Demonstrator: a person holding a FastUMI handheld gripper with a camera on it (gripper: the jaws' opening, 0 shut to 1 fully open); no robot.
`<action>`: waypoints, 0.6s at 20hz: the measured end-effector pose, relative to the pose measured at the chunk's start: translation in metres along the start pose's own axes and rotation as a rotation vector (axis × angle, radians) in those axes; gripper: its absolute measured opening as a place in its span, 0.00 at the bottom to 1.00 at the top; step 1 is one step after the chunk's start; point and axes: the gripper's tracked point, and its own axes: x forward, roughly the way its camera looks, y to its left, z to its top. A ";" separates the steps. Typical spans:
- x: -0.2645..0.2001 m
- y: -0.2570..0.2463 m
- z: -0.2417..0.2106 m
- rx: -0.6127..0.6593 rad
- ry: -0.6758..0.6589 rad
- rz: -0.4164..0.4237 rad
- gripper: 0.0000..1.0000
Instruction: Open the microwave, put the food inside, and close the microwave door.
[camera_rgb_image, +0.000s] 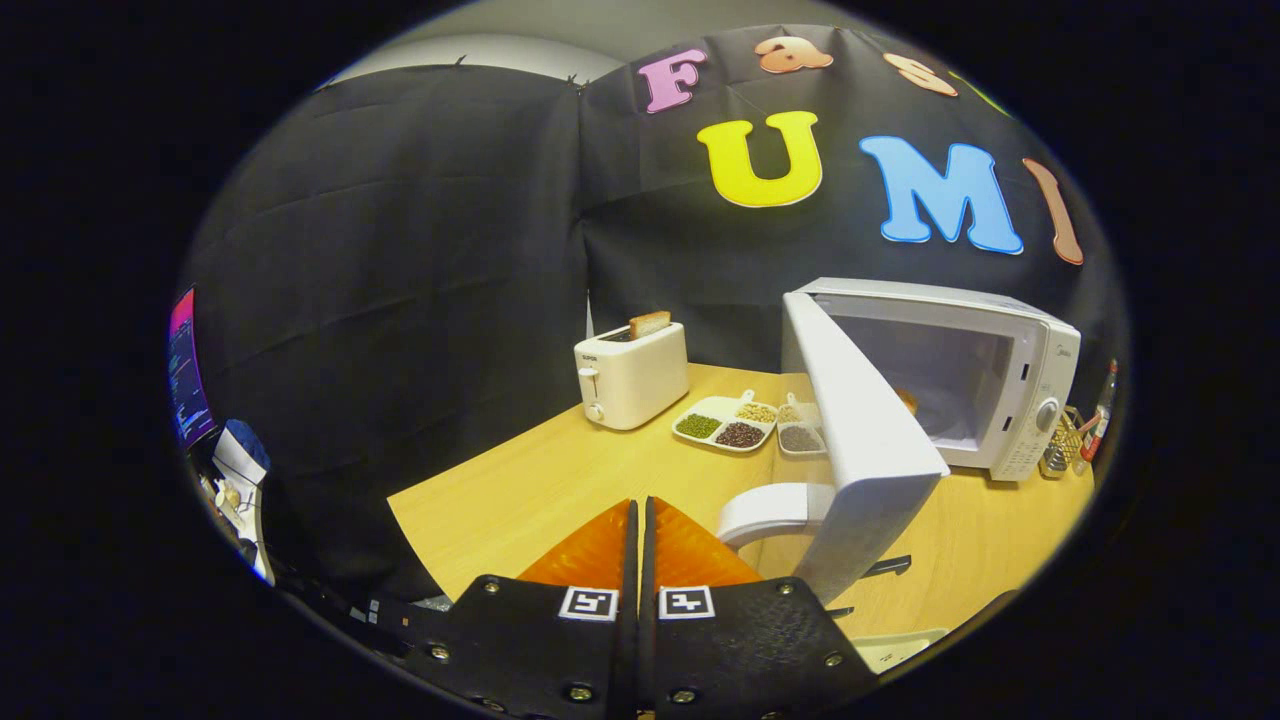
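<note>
A white microwave (1010, 400) stands on the wooden table (560, 480), beyond and to the right of my fingers. Its door (860, 440) hangs wide open toward me, with the curved handle (770, 510) just right of my fingertips. A bit of brownish food (908, 400) shows inside the cavity, mostly hidden by the door's edge. My gripper (640, 505) is shut, fingers pressed together with nothing between them, just left of the door handle and not touching it.
A white toaster (632, 375) with a slice of bread (650, 323) stands at the back of the table. White divided dishes (728, 422) of beans and grains lie between toaster and microwave. A wire rack (1062, 440) and a bottle (1100, 415) sit right of the microwave.
</note>
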 end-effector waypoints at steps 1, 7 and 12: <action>-0.003 -0.007 0.000 0.004 0.001 -0.010 0.01; -0.012 -0.059 0.004 0.034 -0.008 -0.097 0.01; -0.019 -0.111 0.008 0.061 -0.014 -0.189 0.01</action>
